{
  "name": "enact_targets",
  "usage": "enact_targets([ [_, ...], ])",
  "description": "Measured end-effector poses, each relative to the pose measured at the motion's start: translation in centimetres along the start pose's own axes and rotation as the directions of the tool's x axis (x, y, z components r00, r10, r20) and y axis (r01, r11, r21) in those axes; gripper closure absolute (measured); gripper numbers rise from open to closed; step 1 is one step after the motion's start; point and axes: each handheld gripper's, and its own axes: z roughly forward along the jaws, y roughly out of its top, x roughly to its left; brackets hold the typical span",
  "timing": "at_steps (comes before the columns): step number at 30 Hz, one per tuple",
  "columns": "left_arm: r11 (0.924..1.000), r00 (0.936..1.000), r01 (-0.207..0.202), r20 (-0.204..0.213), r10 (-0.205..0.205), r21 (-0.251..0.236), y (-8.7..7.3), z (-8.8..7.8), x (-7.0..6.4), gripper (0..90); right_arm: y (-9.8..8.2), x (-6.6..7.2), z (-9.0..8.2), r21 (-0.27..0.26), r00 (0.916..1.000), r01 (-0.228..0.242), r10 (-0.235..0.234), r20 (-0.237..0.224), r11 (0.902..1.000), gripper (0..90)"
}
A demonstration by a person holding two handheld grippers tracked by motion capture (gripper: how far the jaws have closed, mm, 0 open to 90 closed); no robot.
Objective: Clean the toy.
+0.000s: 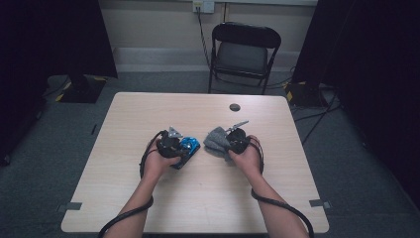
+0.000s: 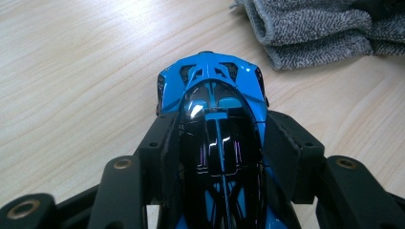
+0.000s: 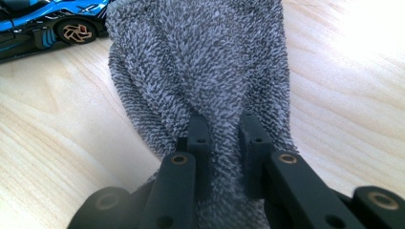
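A blue and black toy car (image 1: 190, 145) sits on the wooden table (image 1: 208, 198) just left of centre. My left gripper (image 1: 182, 148) has a jaw on each side of it; in the left gripper view both pads (image 2: 167, 148) lie against the car's (image 2: 215, 90) flanks behind its nose. A folded grey terry cloth (image 1: 215, 140) lies just right of the car. My right gripper (image 1: 228, 141) is shut on the cloth's near end, and the fabric (image 3: 200, 57) bunches between its jaws (image 3: 224, 129). The car's side and a wheel (image 3: 47, 24) appear beyond the cloth, which also shows past the car (image 2: 310, 28).
A dark round grommet (image 1: 235, 107) is set in the table beyond the cloth. A black folding chair (image 1: 242, 49) stands behind the far edge. Cables trail from both grippers along the forearms. Dark curtains and stands flank the table.
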Motion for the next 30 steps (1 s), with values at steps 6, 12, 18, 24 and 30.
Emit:
enact_targets([
  [6,1.0000,0.9999,0.002,-0.011,-0.002,0.000,-0.1,-0.1,-0.1,47.2,0.1,1.0,0.2,-0.004,1.0000,0.004,-0.004,0.005,1.0000,78.2],
  [12,0.9999,0.9998,0.012,-0.014,-0.012,0.001,0.0,-0.1,-0.2,47.5,0.5,3.7,0.6,-0.003,0.9982,0.053,-0.053,-0.026,0.9986,78.2],
  [18,0.9999,0.9998,0.011,-0.019,-0.011,-0.003,-0.1,-0.1,-0.1,47.7,0.6,5.4,0.9,0.002,0.9926,0.101,-0.101,-0.068,0.9949,78.1],
  [24,0.9999,0.9997,0.016,-0.020,-0.016,-0.004,-0.1,-0.1,-0.2,47.7,0.4,6.8,0.8,0.004,0.9854,0.134,-0.133,-0.106,0.9909,78.0],
  [30,0.9998,0.9997,0.018,-0.014,-0.018,-0.009,-0.2,-0.1,-0.2,47.8,0.2,6.3,0.5,-0.010,0.9876,0.100,-0.100,-0.121,0.9950,78.0],
])
